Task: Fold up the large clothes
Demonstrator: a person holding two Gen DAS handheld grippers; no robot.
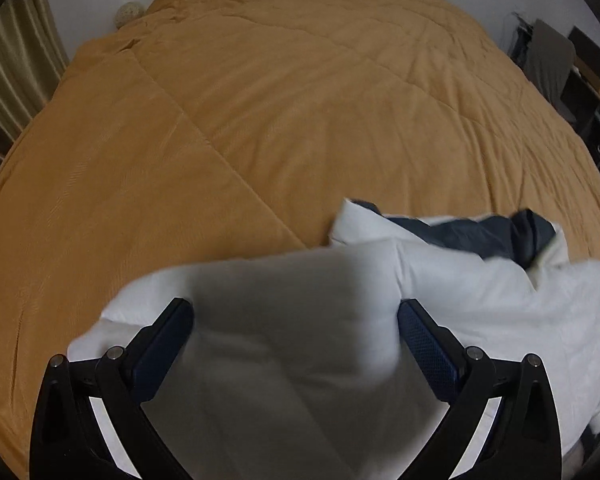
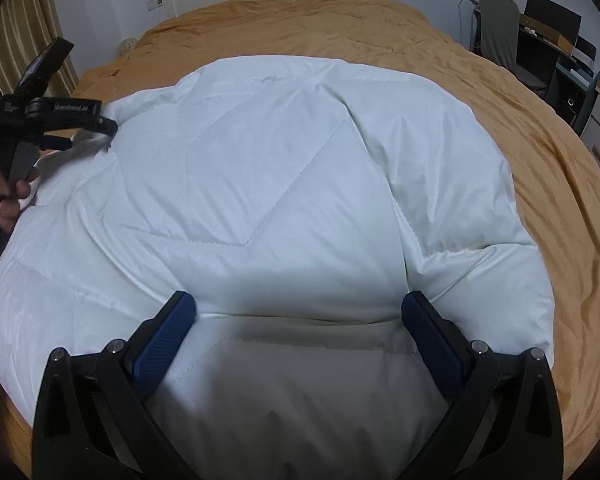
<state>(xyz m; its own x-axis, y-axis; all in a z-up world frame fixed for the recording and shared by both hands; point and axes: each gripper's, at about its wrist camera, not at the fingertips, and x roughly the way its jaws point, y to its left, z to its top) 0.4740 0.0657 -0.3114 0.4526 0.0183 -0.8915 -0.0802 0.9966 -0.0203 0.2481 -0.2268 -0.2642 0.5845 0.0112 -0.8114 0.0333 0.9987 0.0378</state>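
White puffer jacket on mustard bedspread; left gripper and right gripper both spread wide around its fabric.

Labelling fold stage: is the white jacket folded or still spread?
Mostly spread. The jacket lies broad across the bedspread, quilted side up; only its near edge bunches between the right gripper. Navy lining shows.

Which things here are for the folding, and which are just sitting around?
For the folding:
white puffy jacket
left gripper
right gripper
bed with the orange cover, where the jacket lies

Just sitting around:
woven ball
curtain
desk with boxes
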